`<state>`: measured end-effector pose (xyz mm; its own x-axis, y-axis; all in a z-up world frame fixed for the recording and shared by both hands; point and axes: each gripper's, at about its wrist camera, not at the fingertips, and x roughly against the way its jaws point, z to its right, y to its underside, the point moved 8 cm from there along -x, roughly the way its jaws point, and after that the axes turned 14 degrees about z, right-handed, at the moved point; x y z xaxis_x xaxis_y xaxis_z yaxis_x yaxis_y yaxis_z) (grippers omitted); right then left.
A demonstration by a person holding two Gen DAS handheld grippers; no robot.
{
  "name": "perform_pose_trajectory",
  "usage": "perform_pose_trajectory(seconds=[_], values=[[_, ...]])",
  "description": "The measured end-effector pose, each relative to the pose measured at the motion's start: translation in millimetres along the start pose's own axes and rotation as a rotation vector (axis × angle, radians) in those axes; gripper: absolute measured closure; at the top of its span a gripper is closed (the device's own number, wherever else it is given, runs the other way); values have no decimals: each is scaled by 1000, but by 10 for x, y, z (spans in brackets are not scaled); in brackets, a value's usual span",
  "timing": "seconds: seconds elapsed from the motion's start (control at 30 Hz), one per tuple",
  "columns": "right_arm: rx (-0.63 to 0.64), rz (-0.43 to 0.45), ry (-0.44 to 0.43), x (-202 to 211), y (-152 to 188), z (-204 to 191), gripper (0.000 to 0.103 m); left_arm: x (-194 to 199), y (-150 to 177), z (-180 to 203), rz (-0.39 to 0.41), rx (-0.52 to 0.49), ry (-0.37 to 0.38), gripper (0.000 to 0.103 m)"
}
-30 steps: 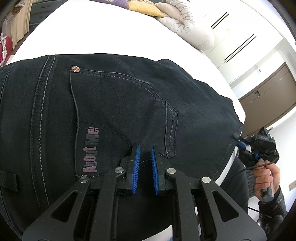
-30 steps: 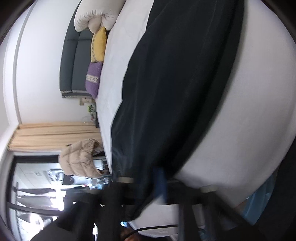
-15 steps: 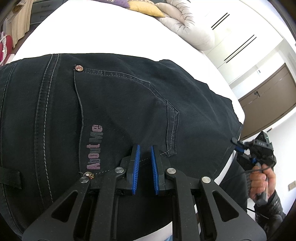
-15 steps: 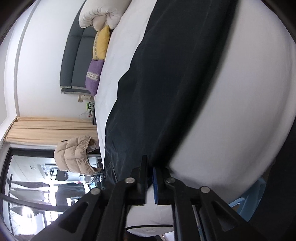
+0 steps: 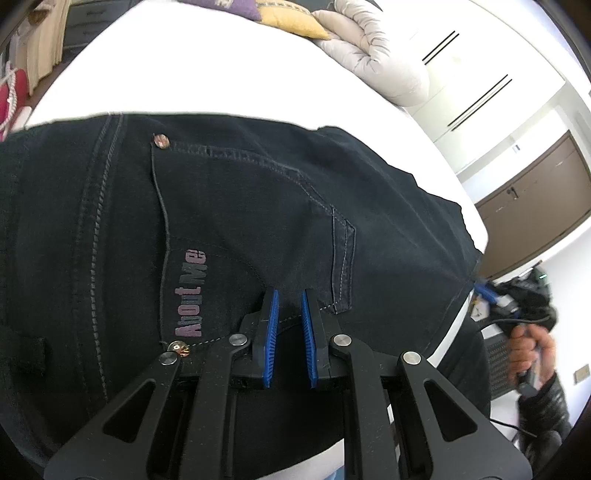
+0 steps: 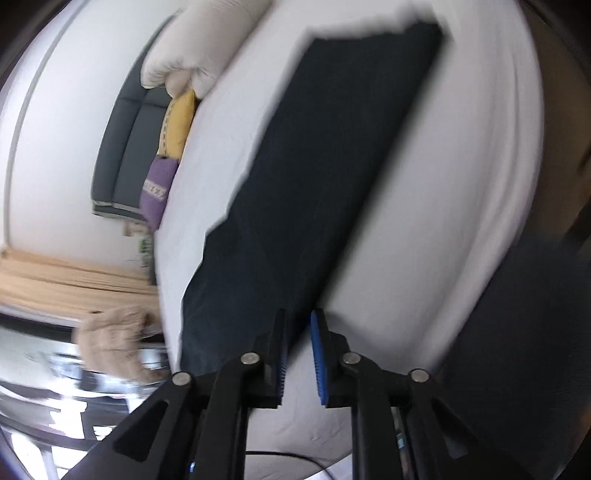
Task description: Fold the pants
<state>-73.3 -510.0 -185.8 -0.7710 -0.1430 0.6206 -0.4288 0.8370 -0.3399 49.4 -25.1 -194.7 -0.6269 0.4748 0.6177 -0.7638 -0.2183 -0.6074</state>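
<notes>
Both legs of the black jeans (image 6: 325, 184) lie stacked along the bed's (image 6: 461, 184) near edge. Left hand-held gripper (image 5: 290, 306) pinches the waistband; right hand-held gripper (image 6: 297, 328), narrow and empty, risks leaving the hem slipping off.

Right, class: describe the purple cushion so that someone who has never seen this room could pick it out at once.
Start at the white bed where the black pants lie, and look to its far end. There a purple cushion sits beside a yellow cushion and a bundled cream duvet. It alone is purple, with a pale patterned band.
</notes>
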Motion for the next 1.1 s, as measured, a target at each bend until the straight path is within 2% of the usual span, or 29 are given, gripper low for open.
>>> perform_pose_trajectory(seconds=[0.07, 0.1, 0.2, 0.27, 0.33, 0.37, 0.43, 0.5, 0.53, 0.57, 0.63, 0.7, 0.83, 0.9, 0.93, 1.0, 1.1], values=[[89, 9, -45, 36, -101, -345, 86, 82, -102, 27, 30, -11, -5, 90], [151, -20, -93, -9, -87, -610, 86, 123, -166, 22, 48, -4, -3, 90], [304, -179, -227, -379, 259, -1367, 88, 218, -398, -99, 100, 28, -21, 90], [374, -314, -260, -796, 631, -1742, 89, 205, -497, -256, 102, 29, -69, 90], [418, -426, -274, -1240, 1003, -1990, 90, 164, -508, -428, 81, 37, -114, 90], [429, -456, -270, -1384, 1114, -2040, 90, 153, -493, -497, 76, 58, -99, 90], [394, -571, -272, -1814, 1402, -2127, 90, 141, -450, -567, 70, 78, -67, 90], [398, -598, -221, -2186, 1506, -2098, 90, 138, -410, -583, 71, 67, -56, 91], [389, -615, -199, -2361, 1522, -2048, 96, 130, -402, -588, 71, 68, -52, 91], [370, -618, -179, -2480, 1512, -1989, 103, 122, -395, -611, 72, 82, -42, 91], [258, -617, -211, -2673, 1392, -1912, 103, 125, -370, -670, 72, 108, -22, 91], [244, -526, -225, -2726, 1146, -1907, 103, 129, -352, -728, 75, 127, -9, 91], [182, -293, -84, -2807, 387, -1619, 103, 132, -327, -746, 83, 135, -2, 91], [210, -246, -72, -2649, 242, -1645, 98, 121, -302, -780, 89, 140, 0, 91], [236, -248, -97, -2546, 258, -1716, 98, 128, -295, -811, 92, 142, 1, 91], [230, -314, -233, -2312, 512, -1963, 98, 126, -284, -832, 95, 141, -4, 91], [292, -458, -367, -2063, 1170, -2248, 98, 99, -257, -783, 92, 137, -17, 91]])
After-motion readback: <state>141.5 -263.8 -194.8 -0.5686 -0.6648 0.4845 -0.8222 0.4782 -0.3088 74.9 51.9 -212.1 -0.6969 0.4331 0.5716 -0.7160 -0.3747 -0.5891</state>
